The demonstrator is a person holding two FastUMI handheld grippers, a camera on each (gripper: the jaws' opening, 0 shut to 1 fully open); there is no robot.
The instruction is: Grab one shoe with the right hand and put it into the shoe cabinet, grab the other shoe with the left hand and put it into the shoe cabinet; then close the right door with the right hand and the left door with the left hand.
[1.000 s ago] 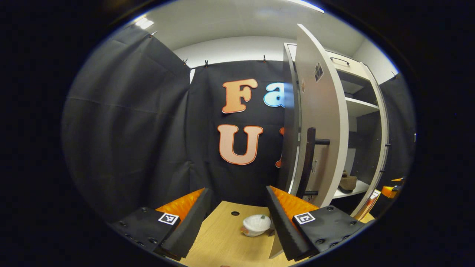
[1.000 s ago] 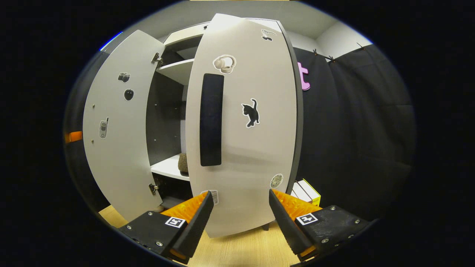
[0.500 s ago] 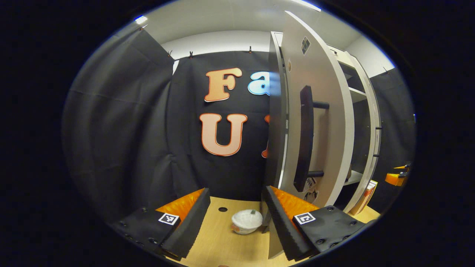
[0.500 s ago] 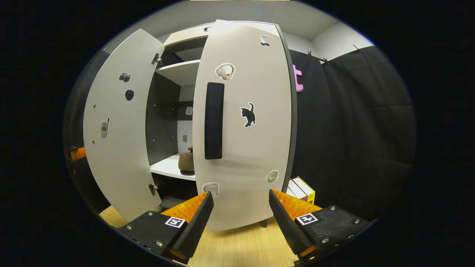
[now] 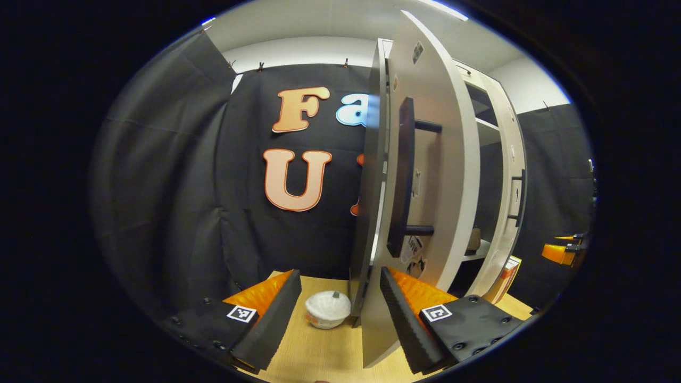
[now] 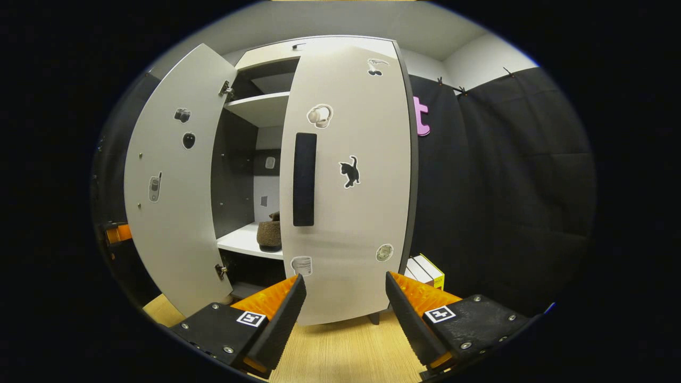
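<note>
Both orange ribbed-pad grippers, left [image 5: 335, 314] and right [image 6: 345, 314], gape wide and empty before the tall white laminate shoe cabinet [image 6: 266, 106], flat doors ajar, fuzzy brown shoe [image 6: 269, 234] on its lower shelf, round white bowl [image 5: 327, 308] on the wooden floor.

We see black cloth [image 6: 505, 186] draping the booth's walls, a pale ceiling [image 5: 330, 21] with a bright light strip [image 5: 444, 8] above, and a light wooden floor [image 6: 346, 351] below.
</note>
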